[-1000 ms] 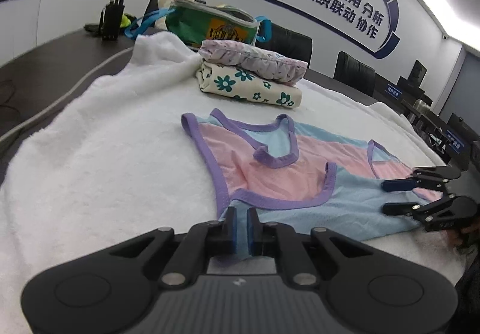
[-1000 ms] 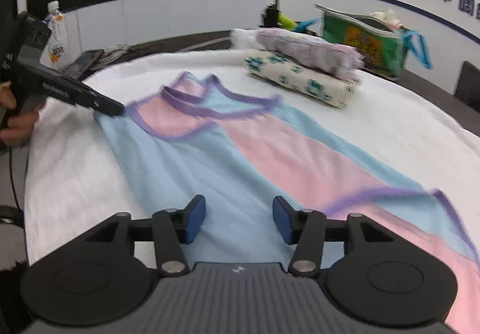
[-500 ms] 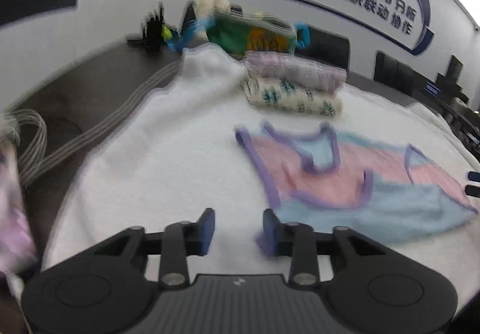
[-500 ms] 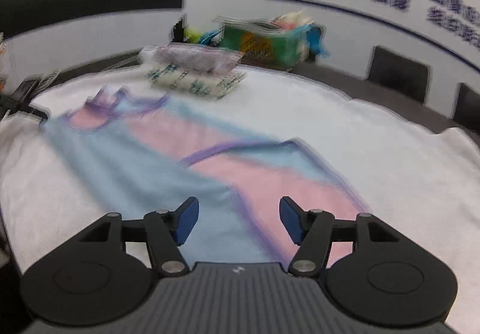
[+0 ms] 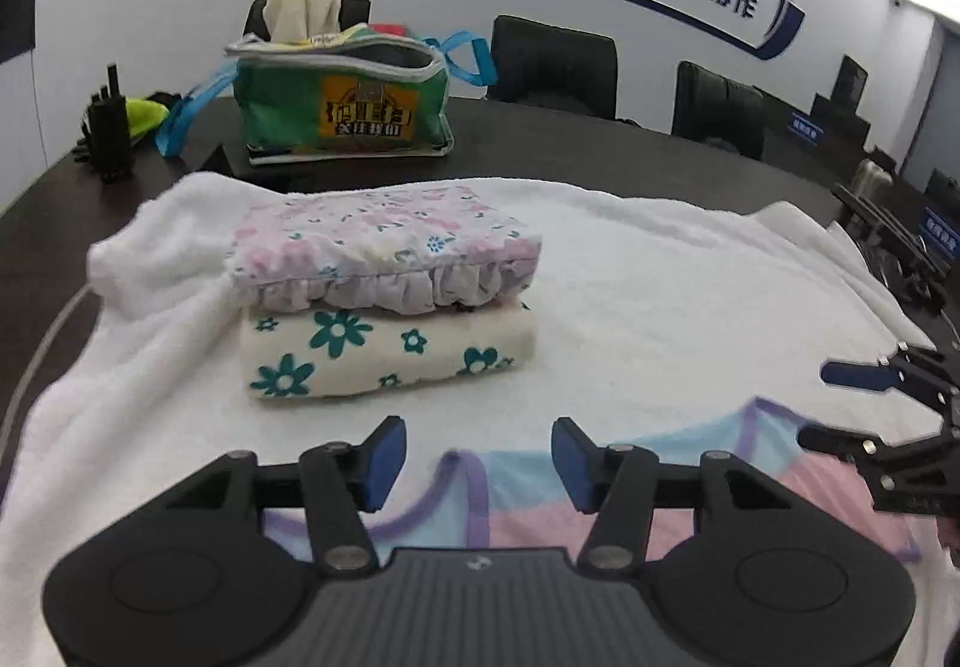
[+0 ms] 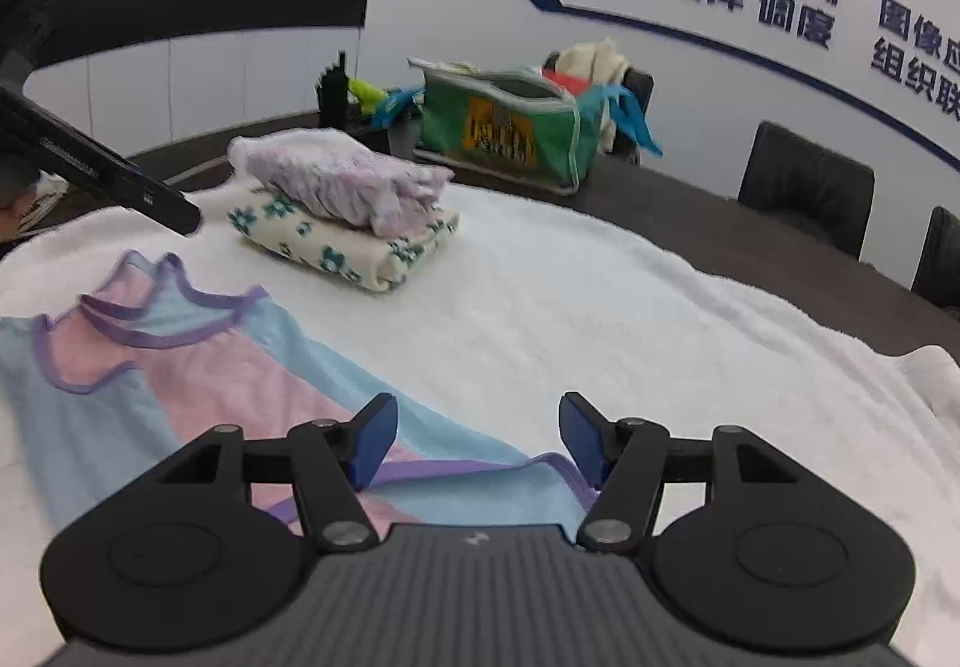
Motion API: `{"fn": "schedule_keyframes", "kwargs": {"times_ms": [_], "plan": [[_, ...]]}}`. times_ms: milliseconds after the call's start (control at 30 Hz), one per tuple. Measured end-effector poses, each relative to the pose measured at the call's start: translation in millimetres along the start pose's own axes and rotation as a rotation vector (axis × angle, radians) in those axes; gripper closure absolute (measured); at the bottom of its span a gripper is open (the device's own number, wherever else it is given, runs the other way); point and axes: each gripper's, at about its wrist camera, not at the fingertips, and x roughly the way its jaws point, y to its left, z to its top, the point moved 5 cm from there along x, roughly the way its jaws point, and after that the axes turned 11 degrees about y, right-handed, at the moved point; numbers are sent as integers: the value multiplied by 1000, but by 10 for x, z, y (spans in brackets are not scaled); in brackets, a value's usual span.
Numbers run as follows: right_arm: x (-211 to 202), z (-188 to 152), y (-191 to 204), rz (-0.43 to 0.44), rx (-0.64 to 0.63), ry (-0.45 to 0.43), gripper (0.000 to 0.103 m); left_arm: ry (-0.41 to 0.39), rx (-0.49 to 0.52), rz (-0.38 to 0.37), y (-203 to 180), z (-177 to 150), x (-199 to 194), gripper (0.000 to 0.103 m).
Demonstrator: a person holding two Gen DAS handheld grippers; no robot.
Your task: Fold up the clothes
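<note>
A pink and blue tank top (image 6: 210,367) with purple trim lies flat on the white towel (image 6: 600,307). My right gripper (image 6: 477,436) hovers open over its hem corner, with nothing between the pads. In the left wrist view the top's straps (image 5: 522,487) lie below my left gripper (image 5: 477,457). Its jaws are opening and nothing is between them. Each gripper shows in the other's view: the right gripper (image 5: 831,404) at the right edge, the left gripper (image 6: 180,214) at upper left. Beyond the top sits a stack of two folded garments (image 5: 384,307).
A green zip bag (image 5: 342,103) stuffed with clothes stands on the dark table behind the towel, with a black radio (image 5: 108,127) to its left. Black chairs (image 5: 552,61) line the far side. The towel's right half (image 5: 660,307) lies bare.
My left gripper opened off the top's edge, rose and swung toward the folded stack. My right gripper widened a little and shifted to the hem's far corner.
</note>
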Motion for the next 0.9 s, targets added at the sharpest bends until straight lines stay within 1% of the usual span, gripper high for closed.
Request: {"fn": "schedule_keyframes", "kwargs": {"times_ms": [100, 167, 233, 333, 467, 600, 667, 700, 733, 767, 800, 833, 867, 900], "plan": [[70, 0, -90, 6, 18, 18, 41, 23, -25, 3, 167, 3, 158, 50], [109, -3, -168, 20, 38, 27, 40, 45, -42, -15, 266, 2, 245, 50], [186, 10, -255, 57, 72, 40, 40, 61, -59, -62, 331, -3, 350, 50], [385, 48, -342, 140, 138, 76, 40, 63, -65, -116, 365, -9, 472, 50], [631, 77, -380, 196, 160, 116, 40, 68, -30, -135, 324, -18, 594, 51], [735, 45, -401, 186, 134, 134, 40, 60, 32, -174, 240, -51, 639, 52], [752, -1, -403, 186, 112, 145, 41, 60, 58, -157, 204, -69, 670, 52], [770, -29, -396, 182, 98, 155, 49, 65, 68, -139, 188, -81, 697, 52], [799, -62, -380, 173, 82, 172, 56, 71, 80, -124, 172, -96, 729, 56], [811, -86, -361, 160, 64, 177, 65, 69, 94, -106, 155, -111, 750, 66], [803, -99, -337, 144, 43, 170, 71, 59, 111, -84, 135, -127, 757, 71], [792, -107, -312, 133, 25, 164, 76, 51, 127, -64, 115, -141, 760, 79], [776, -111, -285, 127, 9, 160, 85, 49, 136, -49, 98, -149, 757, 81], [765, -111, -258, 113, -9, 156, 89, 47, 137, -40, 85, -154, 749, 87]]}}
